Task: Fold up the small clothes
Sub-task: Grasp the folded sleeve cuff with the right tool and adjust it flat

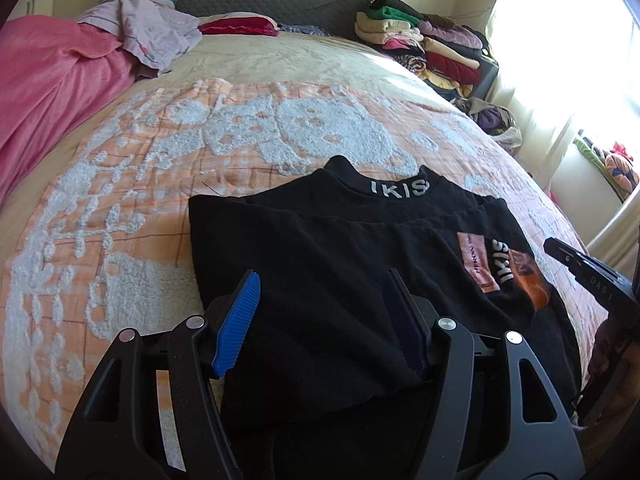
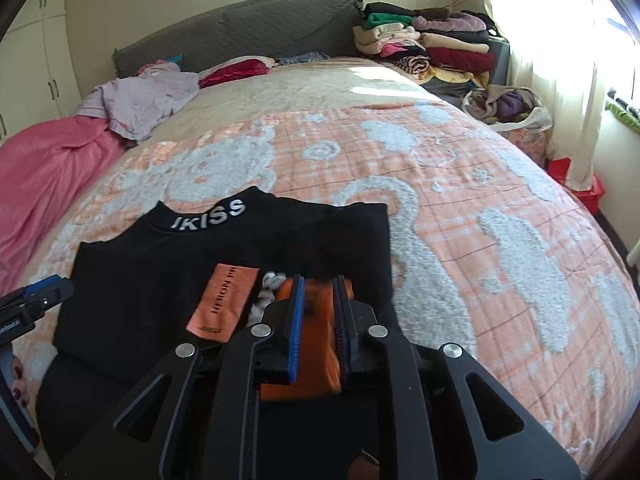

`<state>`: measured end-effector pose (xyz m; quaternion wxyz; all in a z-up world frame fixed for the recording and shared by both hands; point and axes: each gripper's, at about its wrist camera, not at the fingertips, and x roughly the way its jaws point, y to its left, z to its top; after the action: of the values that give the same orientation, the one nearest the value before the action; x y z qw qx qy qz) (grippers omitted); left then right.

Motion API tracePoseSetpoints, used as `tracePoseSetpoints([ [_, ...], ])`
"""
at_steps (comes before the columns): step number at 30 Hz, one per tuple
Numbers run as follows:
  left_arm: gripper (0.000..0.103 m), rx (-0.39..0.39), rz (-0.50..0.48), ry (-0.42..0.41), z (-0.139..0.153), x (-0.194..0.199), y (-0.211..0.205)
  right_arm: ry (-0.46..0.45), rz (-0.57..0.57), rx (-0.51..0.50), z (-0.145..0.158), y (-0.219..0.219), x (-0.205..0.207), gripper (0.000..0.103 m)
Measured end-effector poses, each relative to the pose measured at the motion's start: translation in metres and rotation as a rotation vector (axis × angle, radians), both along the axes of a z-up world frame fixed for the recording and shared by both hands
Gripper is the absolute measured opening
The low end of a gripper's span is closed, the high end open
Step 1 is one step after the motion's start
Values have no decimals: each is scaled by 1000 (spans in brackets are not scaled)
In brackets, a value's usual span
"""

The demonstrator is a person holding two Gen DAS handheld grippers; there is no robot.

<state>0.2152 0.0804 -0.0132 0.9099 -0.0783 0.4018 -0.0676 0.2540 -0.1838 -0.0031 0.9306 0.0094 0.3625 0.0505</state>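
Note:
A black top [image 1: 320, 240] [image 2: 140, 280] lies folded on the bed, its collar lettered IKISS [image 1: 400, 190] [image 2: 212, 214] at the far side. A pink label [image 2: 228, 300] and an orange print [image 1: 528, 276] show on its right part. My left gripper [image 1: 322, 280] hovers open over the middle of the black cloth, nothing between its blue pads; its tip also shows at the left edge of the right wrist view [image 2: 52, 284]. My right gripper [image 2: 319, 282] [image 1: 554, 244] stands over the orange print with a narrow gap between the pads; the print lies flat beneath them, not pinched.
The bed has an orange and white fleecy cover [image 1: 160, 160] [image 2: 480, 200]. A pink blanket [image 1: 52, 80] and a lilac garment [image 1: 156, 36] lie at the far left. Stacked folded clothes [image 1: 420, 40] [image 2: 432, 44] sit far right by the headboard, above a bag of clothes [image 2: 508, 104].

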Motion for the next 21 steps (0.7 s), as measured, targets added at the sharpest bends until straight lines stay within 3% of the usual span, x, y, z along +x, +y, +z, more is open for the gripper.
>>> tracePoseSetpoints([
  [2,56,7,-10,5,-2,0,-3,3,-1,14,0,-3,-2,15],
  [7,56,27,-36,33,-8,2,-12,18,71,26,-1,10,-9,30],
  [12,56,94,-74,138,-31,6,-19,45,187,-4,-7,48,-14,30],
  [18,56,32,-74,152,-38,3,-7,81,285,-63,-19,90,-13,36],
  [21,57,19,-75,150,-39,1,-6,110,272,-122,-31,95,-8,36],
])
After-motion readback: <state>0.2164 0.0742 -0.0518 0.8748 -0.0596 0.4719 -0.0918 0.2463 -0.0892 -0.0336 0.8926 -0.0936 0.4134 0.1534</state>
